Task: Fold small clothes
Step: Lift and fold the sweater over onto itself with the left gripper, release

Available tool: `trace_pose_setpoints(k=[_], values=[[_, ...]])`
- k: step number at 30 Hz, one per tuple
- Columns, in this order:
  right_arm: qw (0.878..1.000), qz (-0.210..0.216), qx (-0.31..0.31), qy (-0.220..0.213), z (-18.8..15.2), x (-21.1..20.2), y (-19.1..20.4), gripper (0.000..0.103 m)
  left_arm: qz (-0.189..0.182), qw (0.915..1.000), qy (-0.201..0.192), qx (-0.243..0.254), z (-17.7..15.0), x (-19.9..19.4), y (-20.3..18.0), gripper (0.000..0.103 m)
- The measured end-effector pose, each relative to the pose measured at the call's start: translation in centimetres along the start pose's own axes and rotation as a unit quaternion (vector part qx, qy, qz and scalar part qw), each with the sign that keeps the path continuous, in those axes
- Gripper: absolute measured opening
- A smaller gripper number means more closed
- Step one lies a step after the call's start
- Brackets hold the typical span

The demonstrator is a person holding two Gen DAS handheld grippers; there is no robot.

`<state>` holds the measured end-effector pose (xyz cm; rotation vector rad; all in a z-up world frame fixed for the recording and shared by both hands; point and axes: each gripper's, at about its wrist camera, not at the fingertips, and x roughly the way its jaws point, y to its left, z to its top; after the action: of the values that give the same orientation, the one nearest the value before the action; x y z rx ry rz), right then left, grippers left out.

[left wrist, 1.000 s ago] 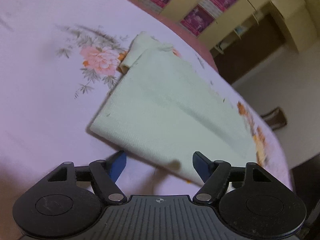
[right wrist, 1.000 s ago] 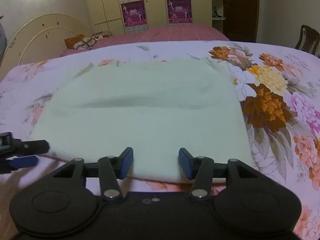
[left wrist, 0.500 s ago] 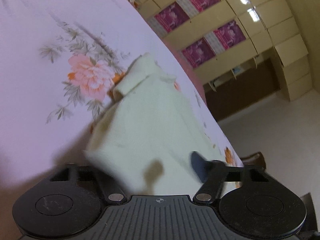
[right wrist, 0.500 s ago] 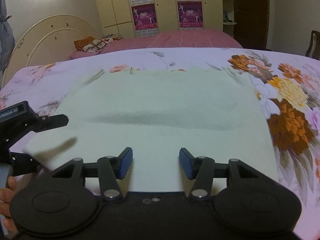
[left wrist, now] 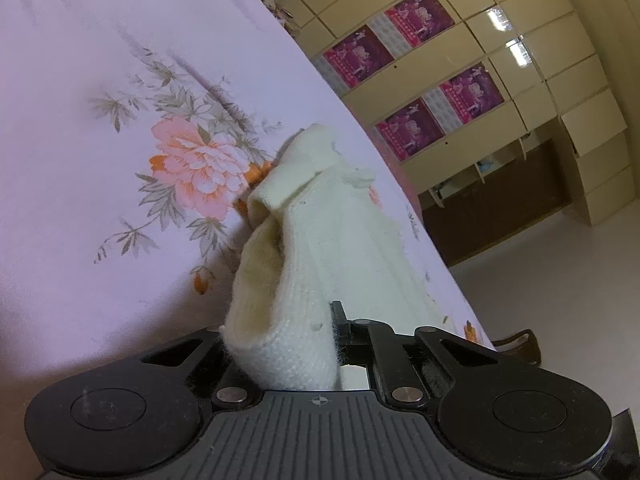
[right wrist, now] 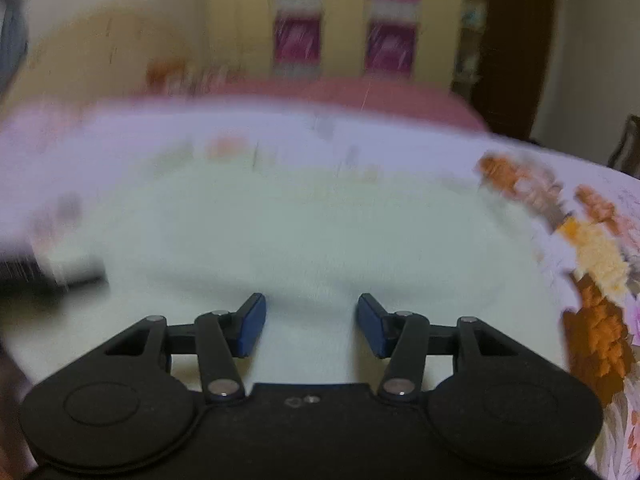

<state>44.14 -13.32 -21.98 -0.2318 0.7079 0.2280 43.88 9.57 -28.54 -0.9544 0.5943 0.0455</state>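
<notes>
Cream knitted garment (left wrist: 320, 240) on the bed, over a lilac bedsheet (left wrist: 100, 100) printed with pink and orange flowers. Near corner of the cloth lifted off the sheet and bunched into a hollow fold, caught in the left tool (left wrist: 326, 344). Left tool pressed together on this corner: one black finger (left wrist: 338, 316) visible against the knit, the other hidden behind the cloth. Rest of the garment stretched away from the pinch, toward a turned-over edge at the far end, close beside a big pink flower (left wrist: 192, 164) of the print.

From the right wrist view, much blur. Same garment (right wrist: 320, 240) spread wide and flat on the bedsheet (right wrist: 592, 240), filling the middle of the picture. Right tool (right wrist: 311, 326) low over the near part of the cloth, blue pads (right wrist: 250, 326) spread apart, only flat cloth seen in the gap; touching it or not, impossible to tell. Dark blurred shape at the left edge, not clear enough to name.

Behind the bed, pale yellow cupboards (left wrist: 520, 60) with magenta posters (left wrist: 420, 20) on the doors, also a dark wooden unit lower down.
</notes>
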Motion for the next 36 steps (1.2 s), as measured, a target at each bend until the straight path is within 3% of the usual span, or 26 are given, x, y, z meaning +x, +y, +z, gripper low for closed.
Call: trace_pose_setpoints(k=[4, 8, 14, 17, 24, 29, 30, 32, 33, 34, 36], values=[[1.0, 0.004, 0.007, 0.0, 0.1, -0.1, -0.4, 0.053, -0.012, 0.9996, -0.009, 0.022, 0.2, -0.5, -1.0, 0.008], [1.0, -0.002, -0.001, -0.008, -0.3, -0.3, -0.1, 0.053, -0.034, 0.9965, -0.017, 0.074, 0.6, -0.8, -3.1, 0.007], [1.0, 0.0, 0.007, -0.012, -0.1, -0.1, 0.1, 0.055, -0.081, 0.9827, -0.01, 0.166, 0.6, -0.2, -8.0, 0.007], [1.0, 0.006, 0.015, -0.016, -0.1, -0.2, -0.1, 0.055, -0.118, 0.969, 0.02, 0.216, -0.2, 0.8, -11.3, 0.007], [0.995, 0.005, 0.093, -0.031, -1.7, -2.9, -5.3, 0.053, -0.175, 0.9168, 0.134, 0.333, -5.6, 3.8, -17.7, 0.007], [0.988, 0.018, 0.155, -0.011, -4.4, -5.2, -9.6, 0.054, -0.136, 0.9086, 0.186, 0.348, -8.4, 5.4, -18.3, 0.008], [0.987, 0.023, 0.16, -0.008, -4.9, -5.6, -10.1, 0.054, -0.125, 0.9079, 0.192, 0.351, -8.6, 5.4, -18.4, 0.01], [0.983, 0.041, 0.177, -0.006, -5.6, -6.4, -10.9, 0.054, -0.123, 0.9087, 0.191, 0.35, -8.7, 4.9, -18.5, 0.029], [0.981, 0.05, 0.187, -0.005, -5.8, -6.7, -11.3, 0.055, -0.127, 0.9098, 0.193, 0.345, -8.6, 4.5, -18.6, 0.055], [0.978, 0.057, 0.199, -0.004, -6.0, -7.0, -11.7, 0.056, -0.129, 0.9109, 0.191, 0.343, -9.3, 3.8, -18.7, 0.071], [0.973, 0.071, 0.219, -0.002, -6.4, -7.6, -12.1, 0.059, -0.136, 0.9092, 0.182, 0.349, -9.5, 2.6, -19.1, 0.073]])
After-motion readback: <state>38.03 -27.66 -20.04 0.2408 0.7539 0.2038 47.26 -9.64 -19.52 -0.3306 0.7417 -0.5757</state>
